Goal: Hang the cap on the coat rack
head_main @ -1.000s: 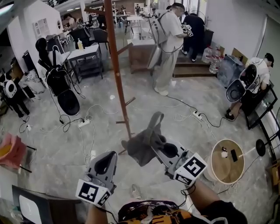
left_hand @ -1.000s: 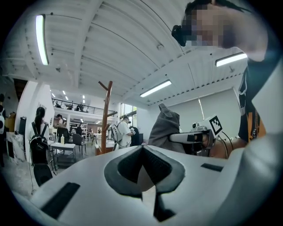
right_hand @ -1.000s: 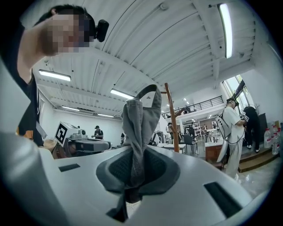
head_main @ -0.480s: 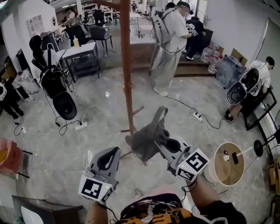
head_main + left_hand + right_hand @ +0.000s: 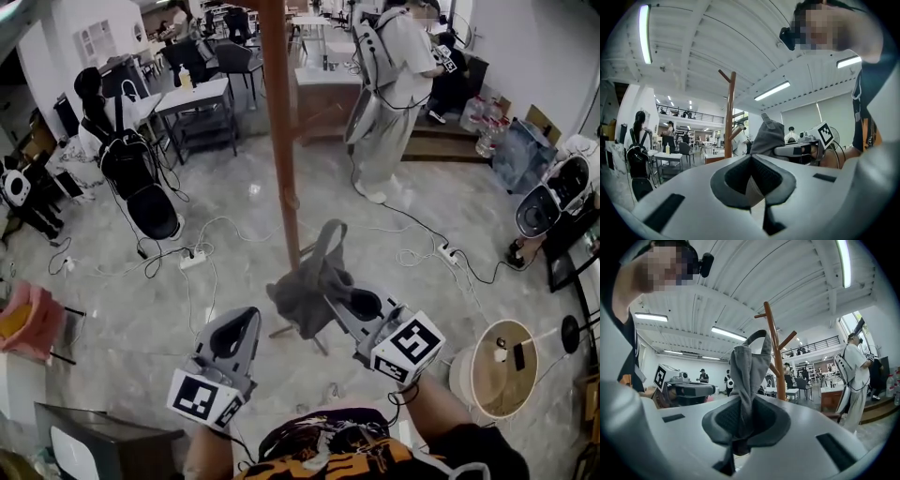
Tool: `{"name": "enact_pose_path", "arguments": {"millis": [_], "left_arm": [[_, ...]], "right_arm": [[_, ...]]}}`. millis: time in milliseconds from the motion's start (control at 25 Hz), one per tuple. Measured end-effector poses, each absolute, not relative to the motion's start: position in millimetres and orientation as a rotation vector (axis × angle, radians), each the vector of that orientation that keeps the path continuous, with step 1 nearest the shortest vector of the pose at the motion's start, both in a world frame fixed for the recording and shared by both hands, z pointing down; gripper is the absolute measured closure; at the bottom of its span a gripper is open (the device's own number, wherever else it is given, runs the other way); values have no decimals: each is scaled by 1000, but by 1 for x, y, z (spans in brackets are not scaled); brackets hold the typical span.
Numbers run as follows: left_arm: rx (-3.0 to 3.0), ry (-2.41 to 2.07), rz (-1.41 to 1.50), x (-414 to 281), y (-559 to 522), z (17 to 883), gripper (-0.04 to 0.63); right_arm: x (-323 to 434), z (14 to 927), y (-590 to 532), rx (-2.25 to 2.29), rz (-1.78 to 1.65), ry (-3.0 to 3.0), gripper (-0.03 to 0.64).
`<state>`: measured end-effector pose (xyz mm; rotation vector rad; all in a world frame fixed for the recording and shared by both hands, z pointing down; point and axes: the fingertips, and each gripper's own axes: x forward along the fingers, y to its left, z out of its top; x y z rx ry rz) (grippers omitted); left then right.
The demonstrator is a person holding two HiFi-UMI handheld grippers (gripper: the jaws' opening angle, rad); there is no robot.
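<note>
In the head view a brown wooden coat rack (image 5: 281, 141) stands on the marble floor straight ahead, with short pegs sticking out of its pole. My right gripper (image 5: 345, 302) is shut on a grey cap (image 5: 305, 292), which hangs bunched in front of the rack's foot with its strap loop sticking up. The right gripper view shows the cap (image 5: 749, 373) pinched between the jaws, the rack (image 5: 776, 352) just behind it. My left gripper (image 5: 234, 339) is held lower left, shut and empty. From the left gripper view the rack (image 5: 730, 112) rises beyond the cap (image 5: 768, 138).
A person in white with a backpack (image 5: 394, 84) stands behind the rack to the right. A table (image 5: 192, 98) and a person with a black backpack (image 5: 122, 155) are at the left. Cables (image 5: 202, 258) trail over the floor. A round wooden stool (image 5: 497, 370) is at my right.
The rack has come closer and now stands upright in the middle of the view. Both grippers keep their places in front of me, the cap still held in the right one.
</note>
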<state>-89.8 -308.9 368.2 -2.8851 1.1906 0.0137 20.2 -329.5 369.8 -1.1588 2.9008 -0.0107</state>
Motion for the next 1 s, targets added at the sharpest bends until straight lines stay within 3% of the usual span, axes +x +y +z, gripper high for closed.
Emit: {"name": "enact_pose_path", "arguments": {"millis": [480, 1000], "left_arm": [[-2811, 1317, 24, -69, -333, 382, 572], [-2854, 1256, -21, -99, -363, 389, 572]], "right_arm": [[25, 393, -358, -1012, -4, 2967, 580], [-5, 409, -406, -1132, -63, 2970, 578]]}}
